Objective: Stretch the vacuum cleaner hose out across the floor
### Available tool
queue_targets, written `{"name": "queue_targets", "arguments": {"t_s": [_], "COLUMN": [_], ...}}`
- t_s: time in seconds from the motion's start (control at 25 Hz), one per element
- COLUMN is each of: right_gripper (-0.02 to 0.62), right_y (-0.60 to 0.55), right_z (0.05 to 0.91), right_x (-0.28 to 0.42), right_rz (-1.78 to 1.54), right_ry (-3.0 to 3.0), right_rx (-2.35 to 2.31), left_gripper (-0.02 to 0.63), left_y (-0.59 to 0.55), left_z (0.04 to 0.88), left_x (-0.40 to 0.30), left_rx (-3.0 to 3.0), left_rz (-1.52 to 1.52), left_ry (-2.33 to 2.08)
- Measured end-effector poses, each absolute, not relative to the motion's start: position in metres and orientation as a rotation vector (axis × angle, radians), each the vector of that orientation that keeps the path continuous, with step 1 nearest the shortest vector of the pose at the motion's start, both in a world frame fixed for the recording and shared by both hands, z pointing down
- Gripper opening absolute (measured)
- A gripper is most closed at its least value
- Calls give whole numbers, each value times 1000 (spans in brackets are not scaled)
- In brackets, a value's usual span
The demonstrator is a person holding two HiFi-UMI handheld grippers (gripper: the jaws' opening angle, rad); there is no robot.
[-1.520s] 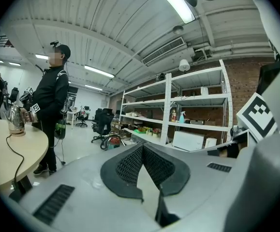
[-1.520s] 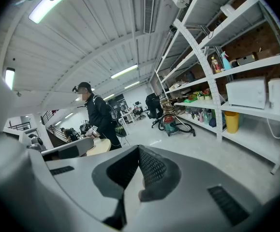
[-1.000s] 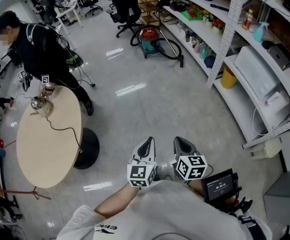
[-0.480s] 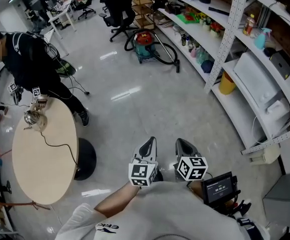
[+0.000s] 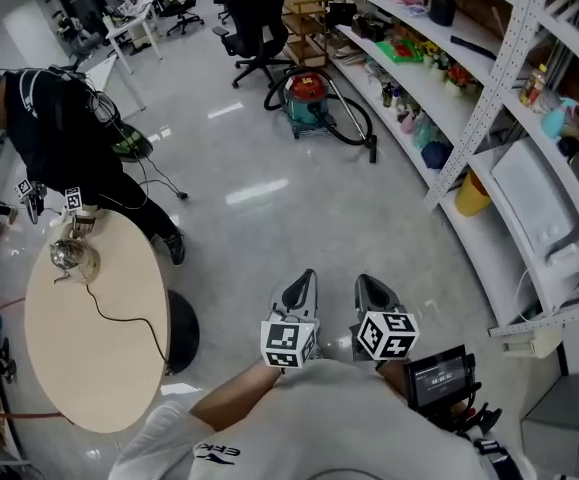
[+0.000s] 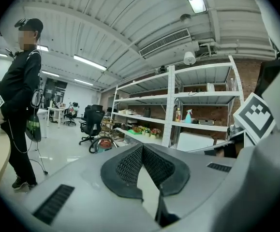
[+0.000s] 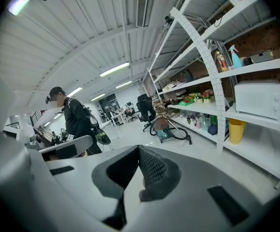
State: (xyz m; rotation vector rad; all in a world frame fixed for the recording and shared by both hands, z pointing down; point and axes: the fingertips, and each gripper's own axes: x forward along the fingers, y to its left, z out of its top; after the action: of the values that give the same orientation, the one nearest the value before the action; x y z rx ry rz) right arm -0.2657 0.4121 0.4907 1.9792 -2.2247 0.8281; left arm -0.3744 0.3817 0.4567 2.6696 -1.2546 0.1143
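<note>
A red and teal vacuum cleaner (image 5: 304,96) stands on the floor far ahead, beside the shelving. Its black hose (image 5: 354,126) curls round it and ends in a nozzle near the shelf foot. It shows small in the left gripper view as the vacuum cleaner (image 6: 104,143) and in the right gripper view as the vacuum cleaner (image 7: 163,128). My left gripper (image 5: 298,290) and right gripper (image 5: 371,290) are held side by side close to my chest, both shut and empty, several steps short of the vacuum.
Metal shelving (image 5: 499,118) with bottles, a yellow bin (image 5: 472,194) and a white appliance lines the right. A round wooden table (image 5: 94,333) with a kettle and cable sits at left, a person in black (image 5: 64,138) beside it. Office chairs (image 5: 257,13) stand behind the vacuum.
The view has shifted as I walk forward; the vacuum and shelving slid slightly right and lower in the head view. Both grippers stay shut, held at the same place before my chest.
</note>
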Motion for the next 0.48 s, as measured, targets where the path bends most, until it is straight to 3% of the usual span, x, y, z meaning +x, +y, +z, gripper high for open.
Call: {"name": "queue_targets", "arguments": {"t_s": [0.48], "right_gripper": [0], "right_y": [318], "right_z": [493], "right_x": [-274], "right_rz": [821], "right_ry": [-2210], "right_rx": [1947], "left_gripper": [2], "left_y": [294], "left_z": [465], "left_x": [-389], "left_rx": [2616], "left_rz": [121], "left_ry": [-1277]}}
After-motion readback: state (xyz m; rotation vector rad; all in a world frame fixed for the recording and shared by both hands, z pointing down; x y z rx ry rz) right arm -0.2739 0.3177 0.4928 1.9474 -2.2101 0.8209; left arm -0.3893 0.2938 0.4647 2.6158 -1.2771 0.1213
